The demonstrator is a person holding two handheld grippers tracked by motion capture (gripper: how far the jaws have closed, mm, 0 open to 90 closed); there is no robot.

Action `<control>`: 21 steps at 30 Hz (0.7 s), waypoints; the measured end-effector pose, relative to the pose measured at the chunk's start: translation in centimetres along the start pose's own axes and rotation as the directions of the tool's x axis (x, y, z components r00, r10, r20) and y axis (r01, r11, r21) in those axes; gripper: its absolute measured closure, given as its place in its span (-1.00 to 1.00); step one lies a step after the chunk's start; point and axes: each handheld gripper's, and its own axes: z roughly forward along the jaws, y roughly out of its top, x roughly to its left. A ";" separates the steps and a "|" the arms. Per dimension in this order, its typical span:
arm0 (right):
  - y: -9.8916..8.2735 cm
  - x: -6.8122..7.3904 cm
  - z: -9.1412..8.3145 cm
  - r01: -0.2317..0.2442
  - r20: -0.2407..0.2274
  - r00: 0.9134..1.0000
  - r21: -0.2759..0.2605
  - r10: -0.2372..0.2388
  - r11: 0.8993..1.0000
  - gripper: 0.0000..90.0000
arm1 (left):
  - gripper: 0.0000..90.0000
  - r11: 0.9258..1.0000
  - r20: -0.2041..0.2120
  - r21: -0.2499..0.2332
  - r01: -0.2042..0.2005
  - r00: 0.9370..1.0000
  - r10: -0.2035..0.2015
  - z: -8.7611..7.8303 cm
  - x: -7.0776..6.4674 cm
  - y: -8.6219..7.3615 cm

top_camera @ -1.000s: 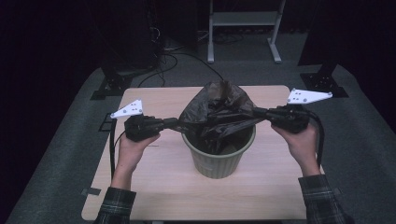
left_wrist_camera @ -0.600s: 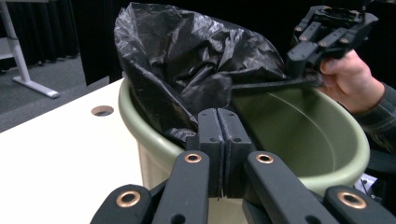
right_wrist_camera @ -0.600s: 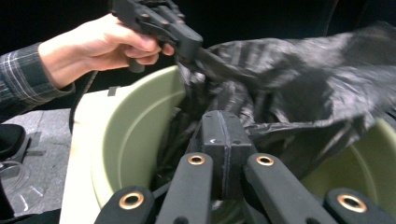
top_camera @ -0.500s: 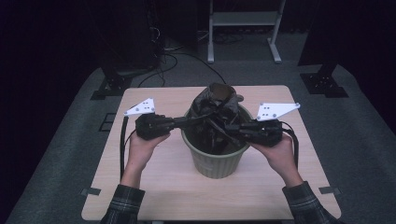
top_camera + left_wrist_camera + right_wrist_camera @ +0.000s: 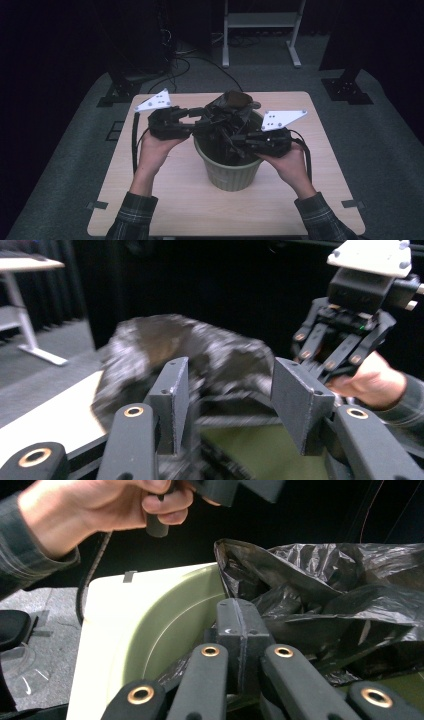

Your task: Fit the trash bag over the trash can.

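Note:
A pale green bin (image 5: 231, 176) stands mid-table with a crumpled black bag (image 5: 227, 107) bunched in and over its mouth. My left gripper (image 5: 201, 118) hovers at the bin's left rim. Its jaws have just been opening and now stand apart (image 5: 232, 395), with the bag (image 5: 160, 340) just beyond the pads and nothing pressed between them. My right gripper (image 5: 238, 138) reaches in over the right rim. Its jaws (image 5: 240, 625) are shut on a thin fold of the bag (image 5: 320, 580), beside the bin's inner wall (image 5: 165, 630).
The wooden table (image 5: 150, 200) has bare room all around the bin. Behind it on the grey carpet lie cables (image 5: 185, 60), a white metal stand (image 5: 260, 25) and two black stand bases (image 5: 115, 92) (image 5: 347, 90). Everything beyond is dark.
Both hands have come inward from the table's sides to the bin. The bag, stretched wide between the grippers before, has gone slack and bunched. The left jaws have opened and let go of it.

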 end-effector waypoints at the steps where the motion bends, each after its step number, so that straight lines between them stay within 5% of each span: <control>1: 0.1 0.1 0.3 0.001 -0.009 1.000 0.002 -0.001 1.000 1.00 | 0.08 1.000 0.018 0.016 0.003 1.000 -0.004 0.7 -0.1 0.4; 11: 0.4 0.4 1.1 0.027 -0.012 1.000 0.022 -0.027 0.999 1.00 | 0.03 0.994 0.072 0.112 -0.004 0.997 -0.004 6.0 -0.9 2.1; 17: 0.4 0.5 1.1 0.035 -0.013 0.999 0.019 -0.034 0.999 1.00 | 0.03 0.984 0.040 0.177 -0.016 0.999 0.009 7.7 -1.0 2.1; 20: 0.5 0.7 1.1 0.038 -0.019 0.999 0.018 -0.038 0.999 1.00 | 0.24 0.978 0.015 0.208 -0.033 0.999 0.031 8.2 -0.8 2.0; 21: 0.5 0.8 1.1 0.043 -0.023 0.999 0.018 -0.042 0.999 1.00 | 0.58 0.977 0.020 0.211 -0.040 0.999 0.036 8.2 -0.7 1.9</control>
